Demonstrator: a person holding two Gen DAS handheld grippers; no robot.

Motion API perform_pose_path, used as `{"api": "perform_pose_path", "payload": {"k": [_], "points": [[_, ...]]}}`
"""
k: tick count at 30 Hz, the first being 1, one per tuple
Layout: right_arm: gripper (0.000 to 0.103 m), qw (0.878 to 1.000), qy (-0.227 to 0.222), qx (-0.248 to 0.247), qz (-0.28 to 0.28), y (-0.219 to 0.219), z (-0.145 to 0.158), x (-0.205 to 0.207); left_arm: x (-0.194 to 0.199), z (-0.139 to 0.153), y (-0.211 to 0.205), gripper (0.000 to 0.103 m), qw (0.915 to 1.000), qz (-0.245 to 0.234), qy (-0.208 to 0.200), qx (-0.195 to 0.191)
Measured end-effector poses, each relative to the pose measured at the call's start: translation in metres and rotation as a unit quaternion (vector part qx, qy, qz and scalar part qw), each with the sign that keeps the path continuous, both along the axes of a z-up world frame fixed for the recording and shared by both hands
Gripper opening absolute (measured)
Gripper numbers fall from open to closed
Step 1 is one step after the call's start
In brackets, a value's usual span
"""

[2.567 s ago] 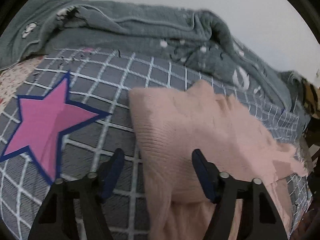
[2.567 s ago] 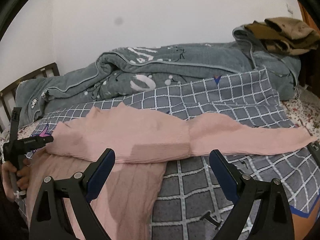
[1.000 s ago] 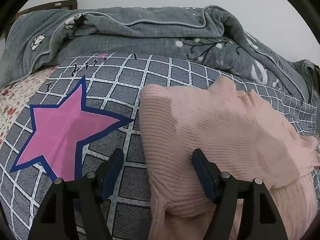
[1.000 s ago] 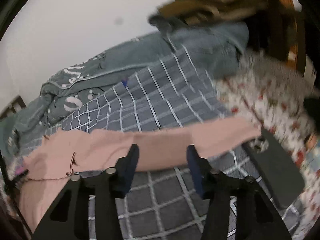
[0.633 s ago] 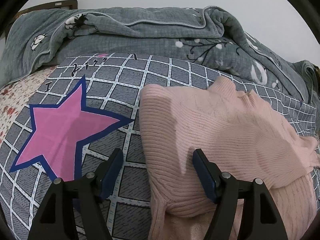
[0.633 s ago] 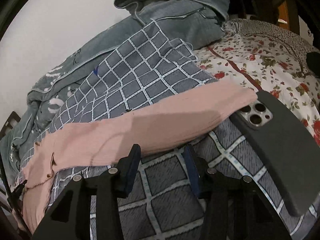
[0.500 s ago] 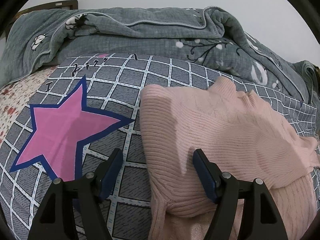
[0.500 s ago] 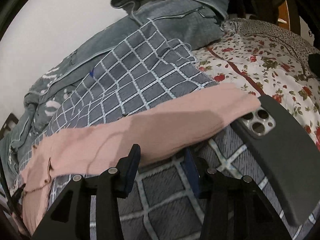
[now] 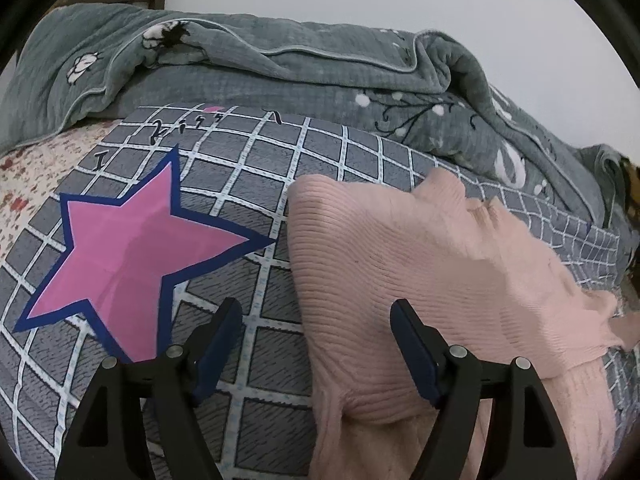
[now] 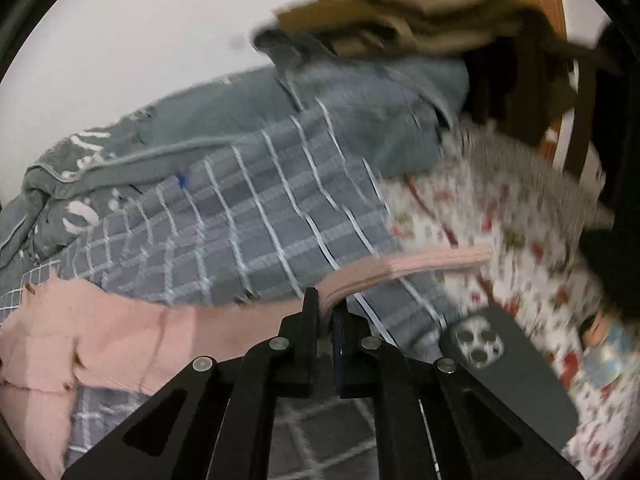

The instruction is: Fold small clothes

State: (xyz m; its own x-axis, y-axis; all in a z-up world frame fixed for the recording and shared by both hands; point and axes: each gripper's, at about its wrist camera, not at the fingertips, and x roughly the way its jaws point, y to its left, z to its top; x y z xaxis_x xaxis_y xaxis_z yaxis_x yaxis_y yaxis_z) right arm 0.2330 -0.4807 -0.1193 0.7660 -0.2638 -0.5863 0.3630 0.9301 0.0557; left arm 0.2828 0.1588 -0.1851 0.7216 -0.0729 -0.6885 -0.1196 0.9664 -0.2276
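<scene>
While the right gripper (image 10: 325, 312) pinches the pink sweater's sleeve (image 10: 420, 266), which trails off ahead to its right, the left gripper (image 9: 316, 322) hovers with jaws opening, straddling the pink sweater (image 9: 420, 264) edge on the checked blanket (image 9: 256, 184).

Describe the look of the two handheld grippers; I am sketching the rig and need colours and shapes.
Both match. The left gripper has two matte black angular arms with triangular cut-outs and round silver pivot screws; its jaws carry dark blue pads. The right gripper has the same black frame, cut-outs and silver screws, with a blue pad just visible. No cables, markings, hands or sleeves show in either view.
</scene>
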Motion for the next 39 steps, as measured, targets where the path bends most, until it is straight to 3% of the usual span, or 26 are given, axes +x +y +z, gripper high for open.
{"api": "perform_pose_path", "payload": {"k": [6,12,17,21,22,23,24,28,31,34,39], "points": [[0.006,0.996,-0.049,-0.055,0.047,0.092,0.058,0.012,-0.014,0.011,0.033,0.078,0.9992,0.040,0.001,0.003],[0.006,0.987,-0.076,-0.072,0.125,0.215,0.087,0.020,-0.030,0.019,0.069,0.078,0.9969,0.073,0.010,0.026],[0.006,0.970,-0.077,-0.061,0.223,0.343,0.085,0.029,-0.043,0.023,0.077,0.078,0.9967,0.071,0.005,0.038],[0.006,0.951,-0.061,-0.051,0.300,0.441,0.049,0.031,-0.048,0.019,0.086,0.078,0.9974,0.068,0.007,0.020],[0.016,0.945,-0.042,-0.038,0.322,0.464,0.031,0.033,-0.048,0.016,0.087,0.078,0.9980,0.062,0.011,0.005],[0.035,0.942,-0.028,-0.032,0.334,0.475,0.019,0.033,-0.048,0.014,0.088,0.078,0.9985,0.053,0.016,-0.008],[0.043,0.940,-0.017,-0.032,0.340,0.485,0.008,0.032,-0.049,0.012,0.089,0.078,0.9988,0.043,0.018,-0.017],[0.051,0.935,-0.026,-0.040,0.352,0.491,-0.004,0.013,-0.054,0.013,0.086,0.078,0.9995,0.032,0.002,-0.005],[0.056,0.937,-0.045,-0.064,0.341,0.463,0.006,-0.002,-0.056,0.016,0.085,0.078,0.9991,0.022,-0.011,-0.035],[0.058,0.946,-0.050,-0.069,0.311,0.414,0.015,-0.008,-0.054,0.022,0.075,0.078,0.9973,-0.001,-0.028,-0.068],[0.059,0.964,-0.027,-0.076,0.255,0.328,0.007,-0.008,-0.045,0.030,0.037,0.077,0.9970,-0.040,-0.045,-0.049]]}}
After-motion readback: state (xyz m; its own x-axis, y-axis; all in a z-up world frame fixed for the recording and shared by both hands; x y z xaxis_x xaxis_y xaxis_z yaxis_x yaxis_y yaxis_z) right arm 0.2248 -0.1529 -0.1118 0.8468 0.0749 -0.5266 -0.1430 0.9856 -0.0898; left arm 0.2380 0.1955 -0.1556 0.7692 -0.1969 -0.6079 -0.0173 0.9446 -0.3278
